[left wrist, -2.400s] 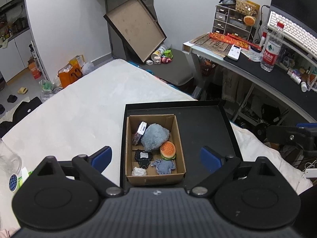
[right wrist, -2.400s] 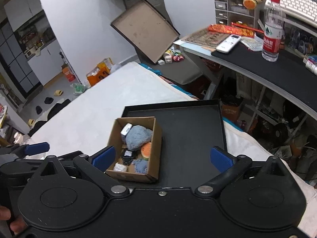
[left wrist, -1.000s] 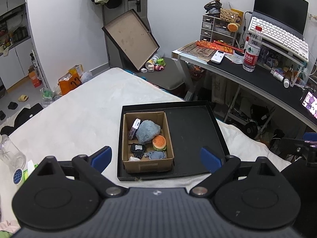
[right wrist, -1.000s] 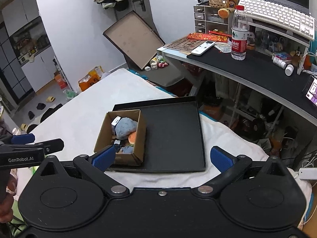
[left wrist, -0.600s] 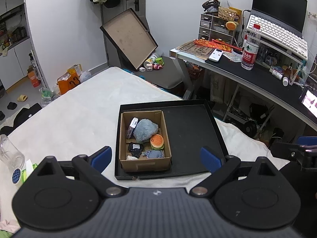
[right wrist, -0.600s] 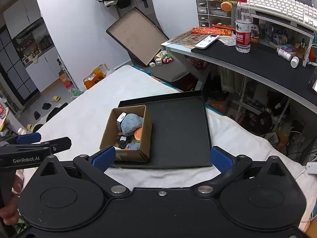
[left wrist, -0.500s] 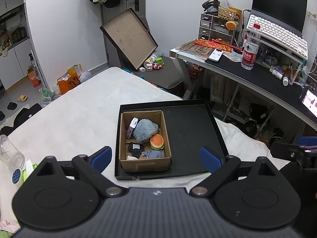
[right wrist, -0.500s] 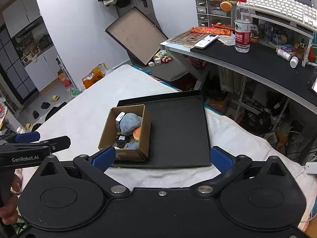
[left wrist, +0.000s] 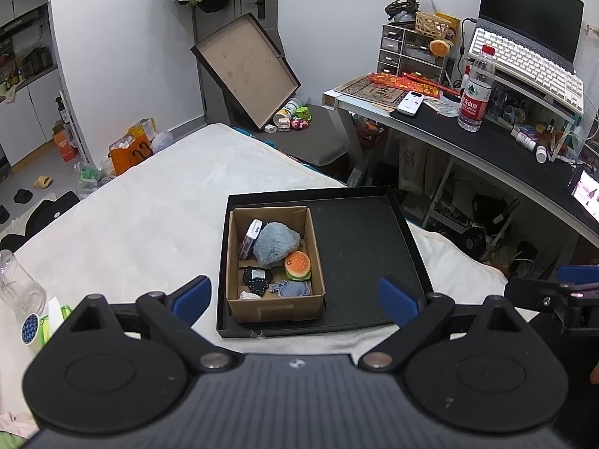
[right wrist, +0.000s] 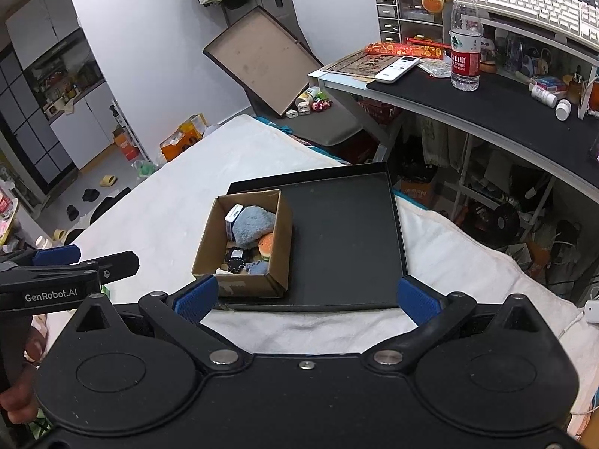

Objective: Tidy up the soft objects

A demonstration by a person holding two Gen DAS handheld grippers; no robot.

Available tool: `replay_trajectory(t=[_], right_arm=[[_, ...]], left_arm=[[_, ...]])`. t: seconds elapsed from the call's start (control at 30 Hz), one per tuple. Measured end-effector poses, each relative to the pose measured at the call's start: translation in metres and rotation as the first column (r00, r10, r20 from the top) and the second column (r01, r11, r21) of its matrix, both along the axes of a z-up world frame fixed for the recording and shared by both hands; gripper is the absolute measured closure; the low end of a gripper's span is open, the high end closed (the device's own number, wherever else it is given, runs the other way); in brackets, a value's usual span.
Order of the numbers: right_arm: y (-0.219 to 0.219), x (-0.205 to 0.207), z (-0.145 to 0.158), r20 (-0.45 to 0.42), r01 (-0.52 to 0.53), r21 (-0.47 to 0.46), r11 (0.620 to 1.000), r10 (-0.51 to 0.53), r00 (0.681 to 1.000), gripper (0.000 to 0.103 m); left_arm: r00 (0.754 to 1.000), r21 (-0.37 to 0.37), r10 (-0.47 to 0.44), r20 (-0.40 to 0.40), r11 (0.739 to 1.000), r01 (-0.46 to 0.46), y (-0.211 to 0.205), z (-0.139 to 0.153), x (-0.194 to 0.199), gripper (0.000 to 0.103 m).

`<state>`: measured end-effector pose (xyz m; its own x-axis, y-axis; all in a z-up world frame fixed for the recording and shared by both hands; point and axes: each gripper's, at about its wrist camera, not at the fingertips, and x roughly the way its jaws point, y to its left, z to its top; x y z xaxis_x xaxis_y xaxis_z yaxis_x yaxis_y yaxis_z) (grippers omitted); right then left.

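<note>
Farther back now: cardboard box (left wrist: 275, 292) ahead.

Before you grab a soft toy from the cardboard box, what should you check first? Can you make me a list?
1. Left tool open and empty: ok.
2. Right tool open and empty: ok.
3. Cardboard box sits flat inside the black tray: ok.
4. Fluffy blue toy on top, easy to reach: ok.
5. Burger toy free of the blue toy: cannot tell, they look like they touch.
6. Tools close enough to grab: not ok, both are back from the box.
</note>
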<state>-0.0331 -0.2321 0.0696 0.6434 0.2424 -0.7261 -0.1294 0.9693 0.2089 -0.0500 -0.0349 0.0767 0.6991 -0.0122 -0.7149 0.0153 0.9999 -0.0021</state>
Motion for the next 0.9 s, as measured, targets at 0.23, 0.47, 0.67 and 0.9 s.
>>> replay_trajectory(t=[0.23, 0.47, 0.67, 0.9], right_arm=[[-0.0019, 0.0018, 0.0003, -0.005, 0.003, 0.006, 1.0, -0.003, 1.0, 0.0], [-0.0033, 0.0018, 0.0001, -0.008, 0.002, 0.007, 1.0, -0.002, 1.0, 0.0], [-0.0034, 0.0012, -0.0005, -0.007, -0.001, 0.007, 1.0, 0.001, 1.0, 0.0], [-0.0032, 0.0011, -0.0006, -0.005, -0.001, 0.005, 1.0, 0.001, 1.0, 0.0]], left_arm=[[1.0, 0.001, -0.001, -0.002, 1.0, 0.001, 0.0007, -0.0001, 0.0003, 0.008], [1.0, -0.001, -0.001, -0.002, 1.0, 0.001, 0.0007, -0.0003, 0.0003, 0.008], [1.0, 0.0, -0.002, -0.004, 1.0, 0.002, 0.0004, -0.0014, 0.0004, 0.008], [1.0, 0.0, -0.003, -0.004, 1.0, 0.003, 0.0, -0.0017, 0.0007, 0.008]])
